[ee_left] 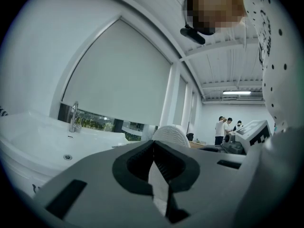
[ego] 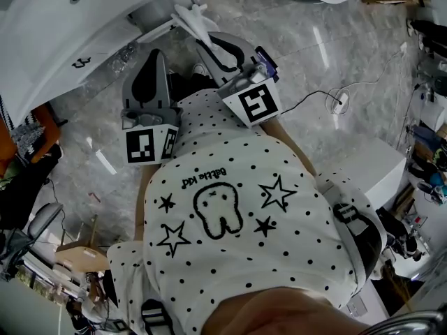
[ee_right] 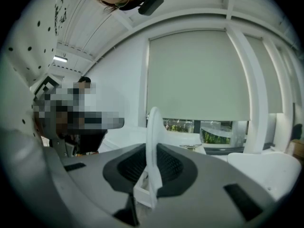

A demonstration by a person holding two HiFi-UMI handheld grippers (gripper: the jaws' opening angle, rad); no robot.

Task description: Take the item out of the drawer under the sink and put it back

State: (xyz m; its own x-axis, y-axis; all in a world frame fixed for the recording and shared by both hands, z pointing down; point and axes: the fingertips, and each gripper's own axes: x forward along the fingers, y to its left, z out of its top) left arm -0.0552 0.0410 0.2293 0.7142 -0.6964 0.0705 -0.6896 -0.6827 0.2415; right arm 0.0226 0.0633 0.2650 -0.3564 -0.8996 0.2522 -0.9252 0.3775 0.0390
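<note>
In the head view both grippers are held up close to the person's dotted shirt (ego: 230,215). My right gripper (ego: 207,39) is shut on a thin white plastic item (ego: 195,18), which sticks out past its tips toward the white sink (ego: 49,40). In the right gripper view the white item (ee_right: 153,127) stands upright between the pads, pinched in my right gripper (ee_right: 152,163). My left gripper (ego: 159,56) is beside it, with its tips meeting and nothing held in my left gripper (ee_left: 153,144). No drawer is in view.
A sink basin (ee_left: 42,146) with a chrome tap (ee_left: 73,118) lies left of the left gripper. A white ribbed rounded thing (ee_left: 171,133) sits just beyond its tips. Marble floor with a cable and socket (ego: 340,103), a white box (ego: 370,166), people far off (ee_left: 228,127).
</note>
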